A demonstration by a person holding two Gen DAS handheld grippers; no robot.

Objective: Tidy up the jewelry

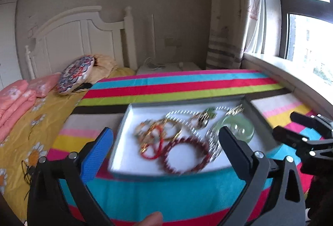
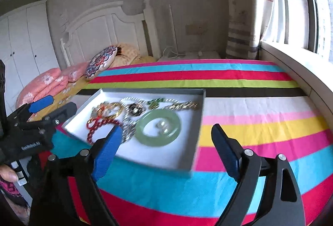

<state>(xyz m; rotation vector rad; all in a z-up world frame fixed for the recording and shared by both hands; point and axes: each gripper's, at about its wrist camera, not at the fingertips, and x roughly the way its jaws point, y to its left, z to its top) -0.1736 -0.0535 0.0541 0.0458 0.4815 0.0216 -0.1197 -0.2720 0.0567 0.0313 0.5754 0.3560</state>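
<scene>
Left wrist view: left hand-held gripper (image 1: 166, 142) spread wide, empty, poised over near edge of shallow white tray (image 1: 124, 128) lying on striped bedspread (image 1: 177, 194). Tray contents blurred: dark red beaded bracelet (image 1: 186, 155) nearest, red cord loop (image 1: 153, 149) touching it, gold bangles (image 1: 164, 128) tangled behind, pale green jade bangle (image 1: 239, 128) at right, partly hidden by right finger. Right hand-held gripper (image 1: 291, 128) seen at far right, beside tray; finger spacing not readable from here.

Right wrist view: right hand-held gripper (image 2: 168, 142) also wide apart, nothing held, aimed at near right part of tray (image 2: 195, 142). Jade bangle (image 2: 158, 127) flat on tray floor, small pearl-like studs (image 2: 163, 126) inside its ring. Silver chain bracelet (image 2: 128, 128) touching its left side; gold link chain (image 2: 183, 105) near far wall.

Handling judgement: jade bangle rigid, smooth, likely slippery and brittle; pinch across the band, low force. Beaded bracelet and chains limp, light; pinch one strand, lift slowly, expect snagging in tangle. Studs tiny, easily lost.
</scene>
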